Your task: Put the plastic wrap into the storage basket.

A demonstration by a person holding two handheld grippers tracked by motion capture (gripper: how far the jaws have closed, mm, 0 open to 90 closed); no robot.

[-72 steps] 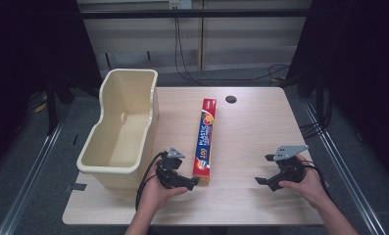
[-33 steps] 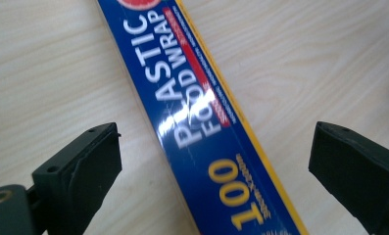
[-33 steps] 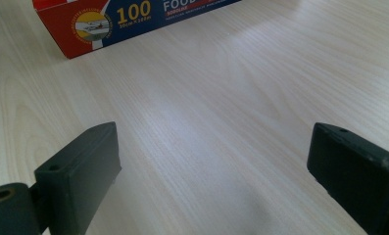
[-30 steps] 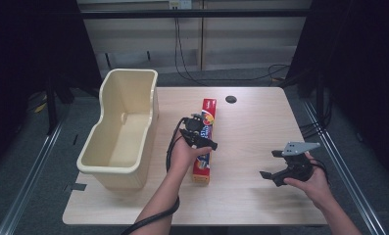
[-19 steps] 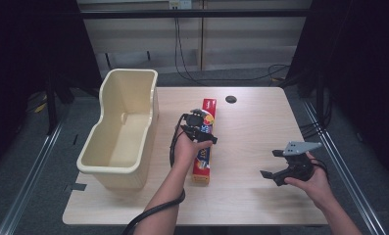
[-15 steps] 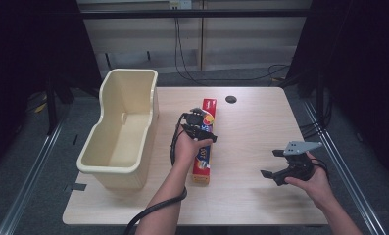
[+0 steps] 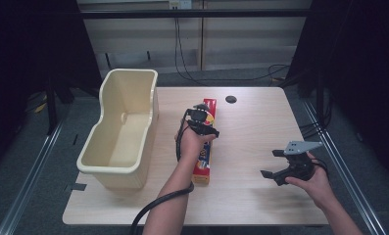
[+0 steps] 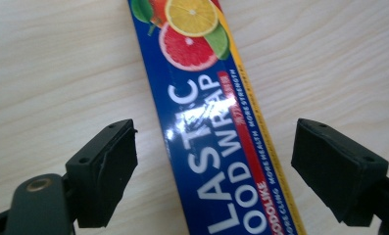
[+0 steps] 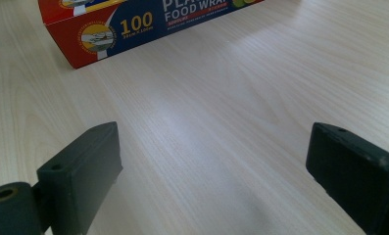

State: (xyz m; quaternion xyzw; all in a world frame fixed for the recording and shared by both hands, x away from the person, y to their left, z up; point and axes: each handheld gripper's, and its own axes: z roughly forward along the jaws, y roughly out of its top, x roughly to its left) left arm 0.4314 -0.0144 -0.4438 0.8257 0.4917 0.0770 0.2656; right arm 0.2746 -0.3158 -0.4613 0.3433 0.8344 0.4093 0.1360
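Observation:
A long red and blue box of plastic food wrap [image 7: 205, 160] lies lengthwise on the wooden table [image 7: 251, 122], just right of the tub. My left gripper [image 7: 204, 128] hovers over the box's middle, open, with the box [image 8: 216, 127] between its two jaws and a gap on each side. My right gripper [image 7: 276, 164] stands open near the table's front right, holding nothing. In the right gripper view the box's near end [image 9: 113, 27], marked 100, lies ahead on the bare wood.
A tall cream plastic tub [image 7: 122, 128] stands empty along the table's left side, close beside the box. A small dark round grommet [image 7: 231, 99] sits near the far edge. Cables trail on the floor behind the table.
My left gripper went from the table's front edge forward to above the box's middle, then lowered slightly over it. The right gripper shifted a little to the right and stayed open.

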